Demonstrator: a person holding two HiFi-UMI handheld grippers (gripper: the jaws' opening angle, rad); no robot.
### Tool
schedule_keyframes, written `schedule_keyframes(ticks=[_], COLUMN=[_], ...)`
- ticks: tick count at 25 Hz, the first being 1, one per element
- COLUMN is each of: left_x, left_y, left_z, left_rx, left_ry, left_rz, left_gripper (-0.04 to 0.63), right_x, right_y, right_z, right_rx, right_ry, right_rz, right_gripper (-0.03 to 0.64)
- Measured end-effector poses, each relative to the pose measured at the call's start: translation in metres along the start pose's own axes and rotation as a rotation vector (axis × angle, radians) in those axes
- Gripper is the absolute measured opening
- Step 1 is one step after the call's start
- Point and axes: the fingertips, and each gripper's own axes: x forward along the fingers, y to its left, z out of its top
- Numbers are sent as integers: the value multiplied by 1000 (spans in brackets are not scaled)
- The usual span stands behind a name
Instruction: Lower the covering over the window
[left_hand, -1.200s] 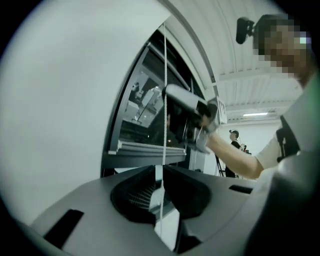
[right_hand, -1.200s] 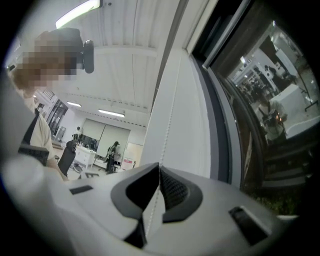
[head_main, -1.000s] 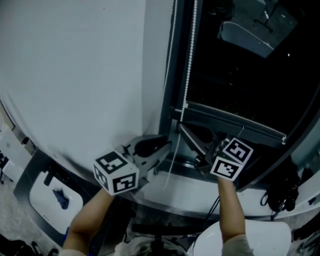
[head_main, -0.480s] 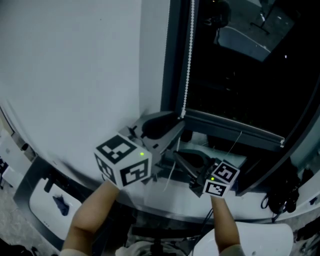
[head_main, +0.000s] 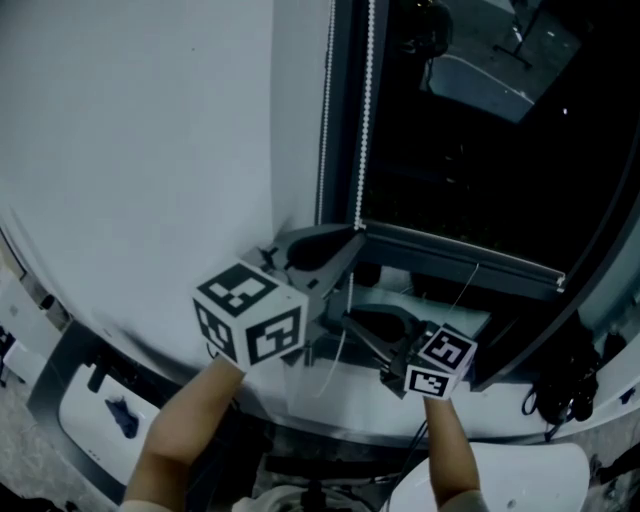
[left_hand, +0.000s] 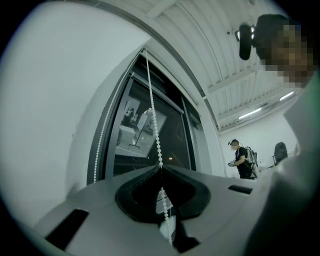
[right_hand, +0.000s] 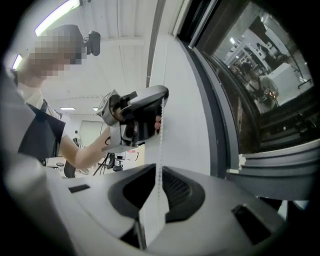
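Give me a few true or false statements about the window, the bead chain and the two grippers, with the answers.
1. The left gripper is shut on the bead chain. True; its jaws have just been closing on it.
2. The right gripper is higher than the left. False: it sits lower. The chain runs between its jaws, which have just been opening slightly.
3. The window glass looks dark. True.
4. The chain hangs at the window's right edge. False: it hangs at the left edge, beside the white wall.
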Motion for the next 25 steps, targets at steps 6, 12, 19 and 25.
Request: schedule_keyframes(ticks=[6, 12, 19, 25], left_x=[-10, -14, -26, -35], left_y=[-2, -10, -12, -13], left_z=[-12, -64, -145, -189], left_rx=[24, -19, -93, -101], left_ry=[32, 119, 252, 339], left_rz=[6, -13, -1, 8], left_gripper=[21, 21, 21, 21], right_x=[-25, -22, -7, -2], right_y=[-18, -20, -15, -14], right_z=[51, 99, 107, 102], right_rx=[115, 22, -32, -27], right_ry=[-202, -243, -226, -217], right_rz=[-29, -83, -139, -163], right_gripper=[87, 88, 89, 89])
